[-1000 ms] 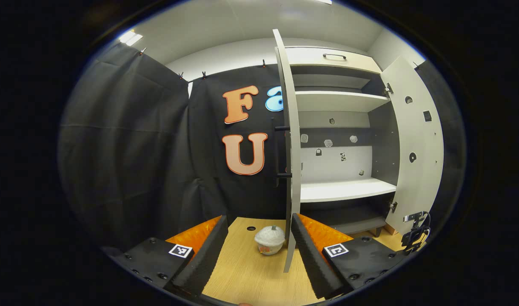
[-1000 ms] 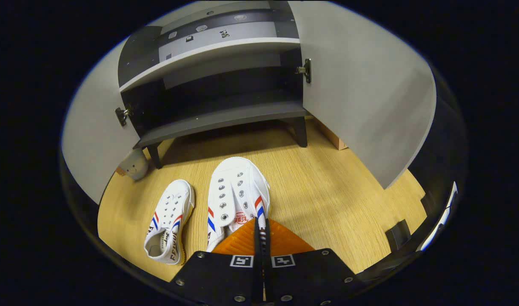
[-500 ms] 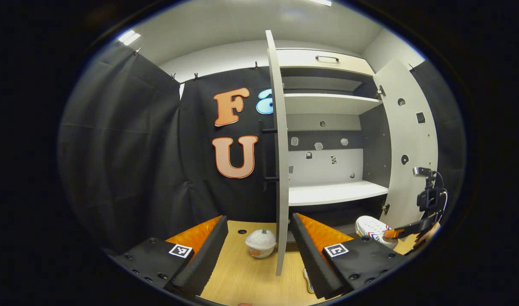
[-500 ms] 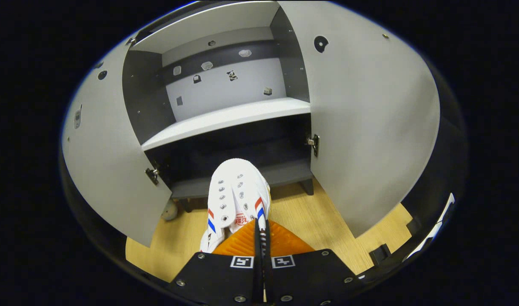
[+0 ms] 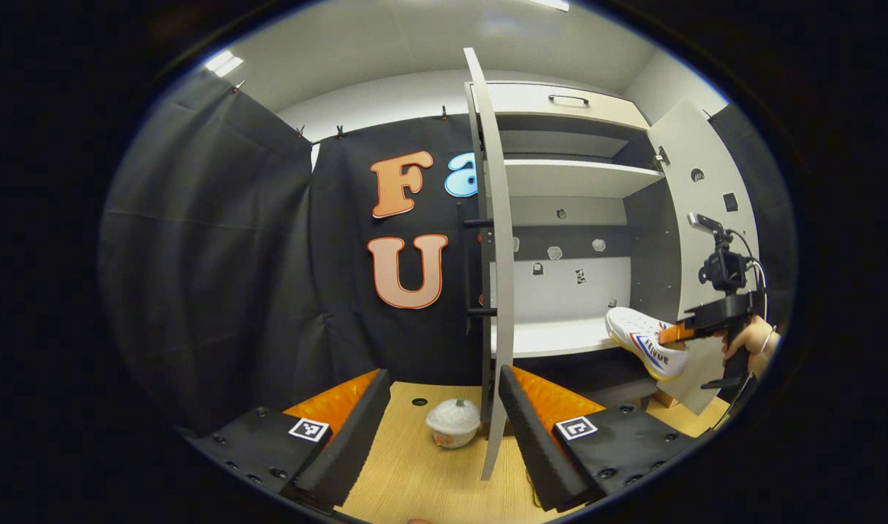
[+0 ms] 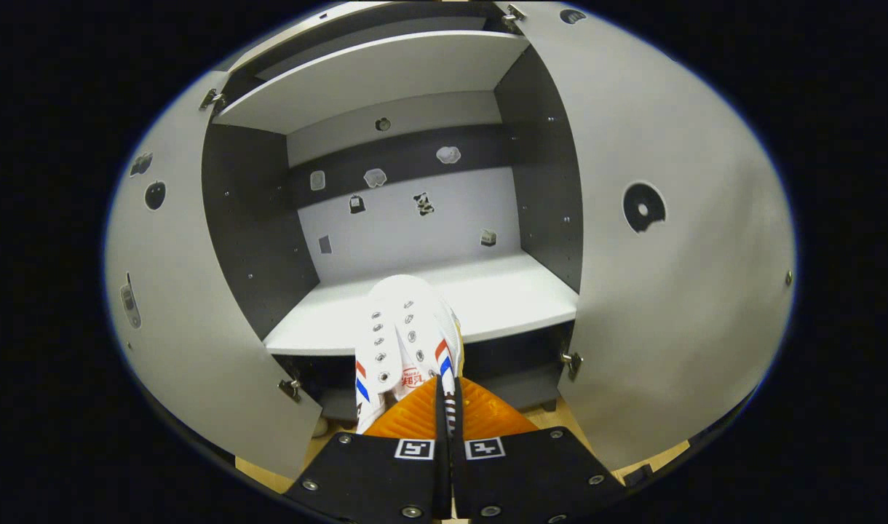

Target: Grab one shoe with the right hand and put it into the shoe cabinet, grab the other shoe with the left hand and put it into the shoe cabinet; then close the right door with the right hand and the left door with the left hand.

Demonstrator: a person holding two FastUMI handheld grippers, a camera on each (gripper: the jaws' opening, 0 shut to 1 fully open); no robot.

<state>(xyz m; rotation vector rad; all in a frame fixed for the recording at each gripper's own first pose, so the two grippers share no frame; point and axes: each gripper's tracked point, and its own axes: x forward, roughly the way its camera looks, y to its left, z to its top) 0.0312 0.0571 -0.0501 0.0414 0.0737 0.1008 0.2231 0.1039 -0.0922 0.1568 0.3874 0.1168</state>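
Both doors (image 6: 677, 291) stand wide; the white shelf (image 6: 502, 298) lies bare ahead. The left door's edge (image 5: 496, 291) seems close beside the left gripper (image 5: 444, 429).

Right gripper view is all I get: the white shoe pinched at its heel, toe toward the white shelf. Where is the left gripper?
Observer: The left gripper hangs open and empty, low over the wooden floor, at the left door's edge.
Operator: Anything on the floor there?
Observer: A small white container stands by that door's foot.
Operator: Is the shoe in yet?
Observer: From the side, the shoe is tilted, toe at the shelf's front, heel lower, outside, in the right gripper.
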